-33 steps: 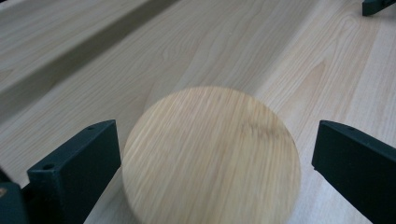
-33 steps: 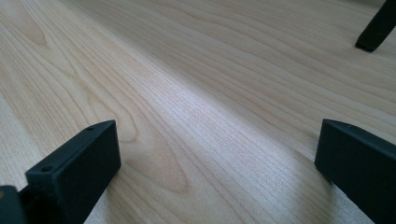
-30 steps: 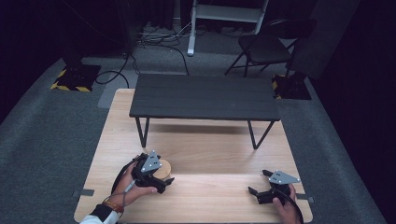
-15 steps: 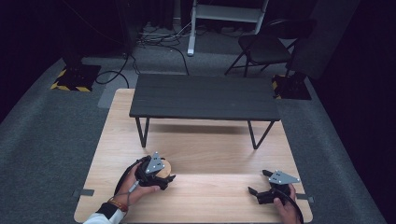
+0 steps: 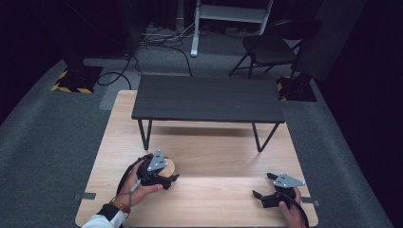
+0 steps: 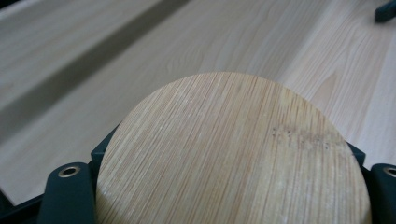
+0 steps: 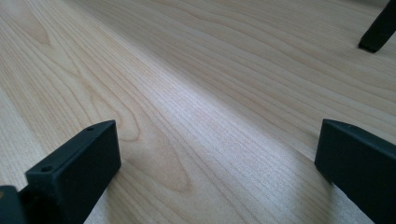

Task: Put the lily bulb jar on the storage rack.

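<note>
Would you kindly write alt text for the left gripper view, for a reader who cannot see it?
A round bamboo disc with fine straight grain fills the foreground, clamped at its edges between the left gripper's two black jaws. Behind it stretches a pale wooden tabletop crossed by a dark shadow band.

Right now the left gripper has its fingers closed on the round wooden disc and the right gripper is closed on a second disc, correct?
Not quite. The left gripper does clamp the round wooden disc, but the right gripper holds nothing: the right gripper view shows its fingers spread open over the bare wooden tabletop.
</note>
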{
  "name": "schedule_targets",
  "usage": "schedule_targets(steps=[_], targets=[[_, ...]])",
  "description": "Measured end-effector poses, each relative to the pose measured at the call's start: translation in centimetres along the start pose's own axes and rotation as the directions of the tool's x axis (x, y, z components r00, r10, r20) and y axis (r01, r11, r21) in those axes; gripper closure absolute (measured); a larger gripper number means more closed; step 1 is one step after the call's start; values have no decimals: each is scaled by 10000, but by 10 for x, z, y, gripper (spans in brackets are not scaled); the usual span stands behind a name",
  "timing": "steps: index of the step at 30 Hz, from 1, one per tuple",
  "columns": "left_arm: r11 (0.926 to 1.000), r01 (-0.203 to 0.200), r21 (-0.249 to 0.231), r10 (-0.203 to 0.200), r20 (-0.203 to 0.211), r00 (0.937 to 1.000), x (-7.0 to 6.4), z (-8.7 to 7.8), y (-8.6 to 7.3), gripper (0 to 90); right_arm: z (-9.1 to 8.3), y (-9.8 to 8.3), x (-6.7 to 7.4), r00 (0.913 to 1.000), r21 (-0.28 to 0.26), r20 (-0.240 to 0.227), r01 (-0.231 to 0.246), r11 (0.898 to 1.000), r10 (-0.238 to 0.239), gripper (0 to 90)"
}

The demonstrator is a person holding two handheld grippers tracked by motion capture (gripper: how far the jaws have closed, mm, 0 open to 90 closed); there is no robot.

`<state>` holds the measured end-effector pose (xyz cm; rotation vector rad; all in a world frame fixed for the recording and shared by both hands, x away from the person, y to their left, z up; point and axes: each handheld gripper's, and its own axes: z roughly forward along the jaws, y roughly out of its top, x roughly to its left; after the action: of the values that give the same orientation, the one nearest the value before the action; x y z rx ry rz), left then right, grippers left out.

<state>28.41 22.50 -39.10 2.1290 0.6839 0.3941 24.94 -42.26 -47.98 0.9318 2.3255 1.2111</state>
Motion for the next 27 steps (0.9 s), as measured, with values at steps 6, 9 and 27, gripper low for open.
schedule_targets(steps=[6, 9, 27], targets=[[9986, -264, -453, 276, 265, 9993, 7, -14, 44, 243, 0, 0, 0, 10000, 0, 0, 1, 10000, -1, 0], [9973, -416, -613, 442, 410, 9982, 11, -18, 69, 243, 0, 0, 0, 10000, 1, -5, 6, 10000, -6, 0], [9795, -1708, -1071, 1826, 1120, 9768, 20, 1, 204, 243, -1, -1, -2, 9999, 5, -143, 86, 10000, -85, 0]])
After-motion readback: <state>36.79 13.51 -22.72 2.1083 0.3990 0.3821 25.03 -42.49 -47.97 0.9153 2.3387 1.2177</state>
